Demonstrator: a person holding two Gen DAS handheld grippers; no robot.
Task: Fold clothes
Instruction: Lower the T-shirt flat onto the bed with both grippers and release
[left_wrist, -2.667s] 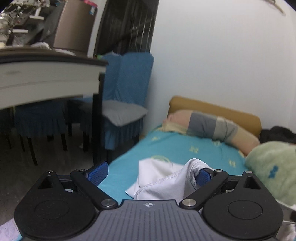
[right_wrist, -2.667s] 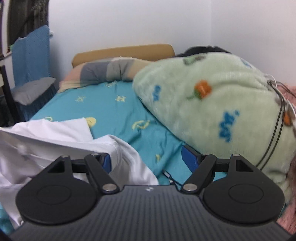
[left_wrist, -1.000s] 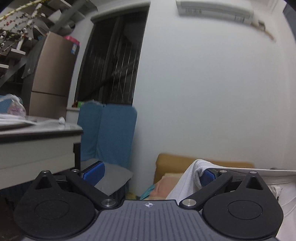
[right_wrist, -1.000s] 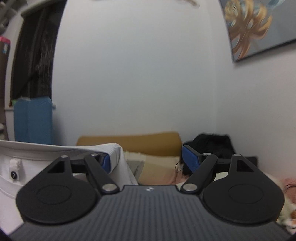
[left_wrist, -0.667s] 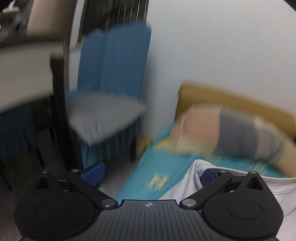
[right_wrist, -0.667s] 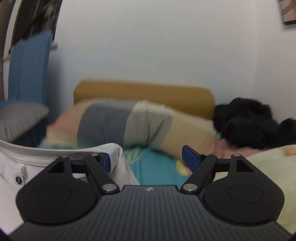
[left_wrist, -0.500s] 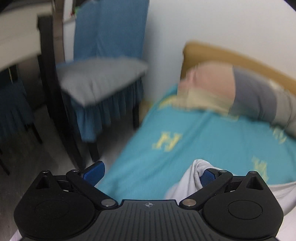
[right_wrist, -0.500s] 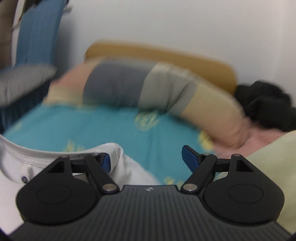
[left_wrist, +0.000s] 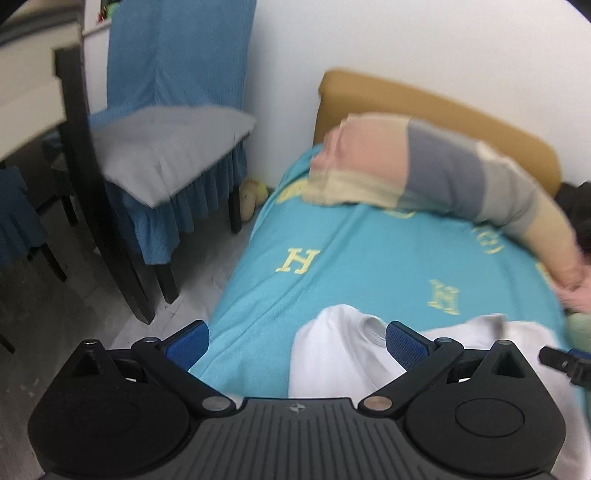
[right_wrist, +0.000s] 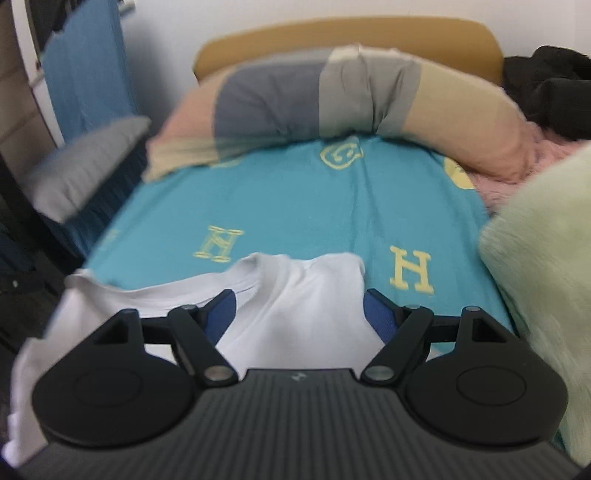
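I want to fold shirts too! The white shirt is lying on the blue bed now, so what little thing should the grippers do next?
Probably pinch a sleeve edge. The white shirt lies on the bed sheet, and the left gripper and right gripper both look open, holding nothing.

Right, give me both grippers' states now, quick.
Left gripper: open, holding nothing, over the white shirt.
Right gripper: open, holding nothing, shirt lying between its fingers.

A teal sheet (right_wrist: 295, 206) with yellow letters covered the bed. A striped bolster (right_wrist: 332, 99) lay against a tan headboard (right_wrist: 347, 33). A blue-covered chair (left_wrist: 170, 122) with a grey cushion (left_wrist: 162, 151) stood beside the bed.
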